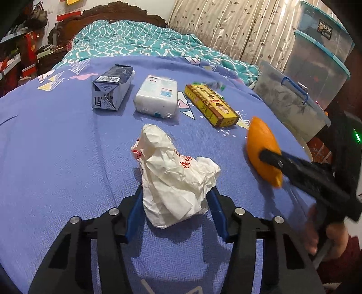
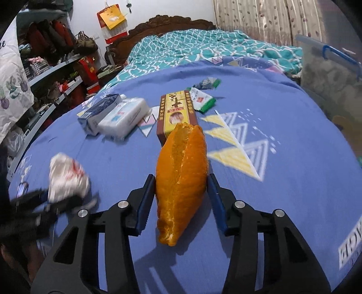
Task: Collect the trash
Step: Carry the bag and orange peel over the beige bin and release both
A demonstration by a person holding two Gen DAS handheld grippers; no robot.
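Left gripper [image 1: 176,199] clamped with blue pads on a crumpled white paper bag with red print [image 1: 174,178], bag standing up between the fingers, over the blue-violet bedspread with triangle pattern [image 1: 67,147]. Right gripper [image 2: 181,192] closed likewise on a curled orange peel [image 2: 182,167], pads touching both its sides, long axis pointing away from the camera, lower tip down near the spread. Seen from the left wrist, same peel [image 1: 263,150] off to the right of the bag, apart from it. Farther out, lying in a row on the spread: dark blue drink carton [image 1: 112,87], white soft tissue pack [image 1: 157,96], yellow-and-brown cardboard box [image 1: 211,105]. Just beyond the box, green-and-white wrappers [image 2: 202,99]. Beyond those, rumpled teal patterned quilt [image 1: 140,43] and carved wooden headboard [image 1: 108,13].
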